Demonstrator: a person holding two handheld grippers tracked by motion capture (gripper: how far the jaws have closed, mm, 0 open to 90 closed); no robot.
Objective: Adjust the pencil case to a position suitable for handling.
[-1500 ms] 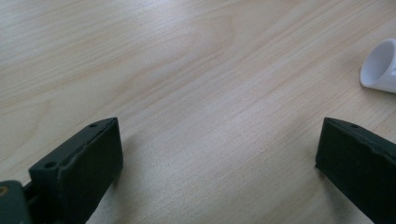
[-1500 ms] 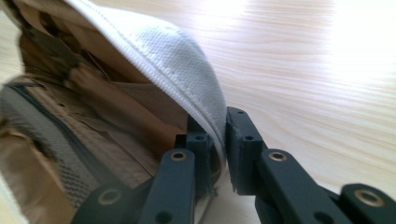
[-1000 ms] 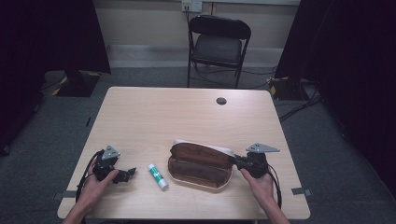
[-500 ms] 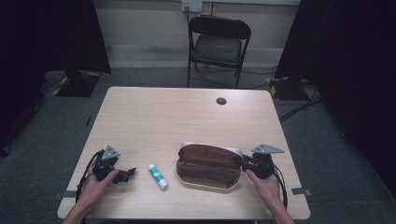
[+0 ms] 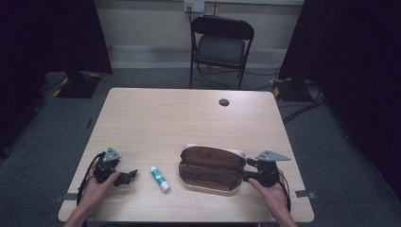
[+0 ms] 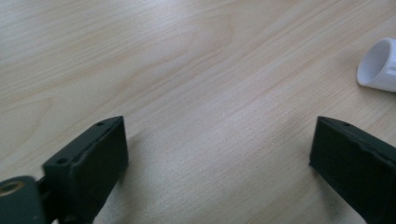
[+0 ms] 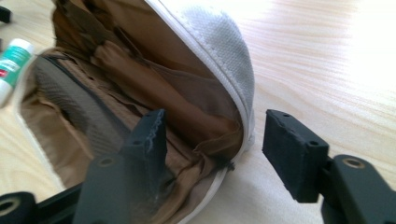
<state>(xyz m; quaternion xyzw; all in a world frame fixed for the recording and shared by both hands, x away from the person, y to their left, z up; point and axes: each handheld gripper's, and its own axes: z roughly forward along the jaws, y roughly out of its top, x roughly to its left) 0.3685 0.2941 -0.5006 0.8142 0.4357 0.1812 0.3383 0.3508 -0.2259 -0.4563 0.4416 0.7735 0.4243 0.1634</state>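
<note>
While my right gripper (image 7: 210, 140) stands released, its jaws straddling the rim of the open pencil case (image 5: 210, 169), I judge a careless closing could drag it. Left of the case lies a glue stick (image 5: 160, 178); beyond that, my left gripper (image 6: 217, 154), spread empty. Pale wooden table (image 5: 189, 118); folding chair (image 5: 220, 47) behind.

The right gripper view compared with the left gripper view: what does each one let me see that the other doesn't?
The right gripper view alone shows the open pencil case, its brown lining, and its white rim between the right gripper's parted jaws. The left gripper view alone shows the left gripper's wide-open jaws over bare wood. Both show the glue stick and the table.
</note>
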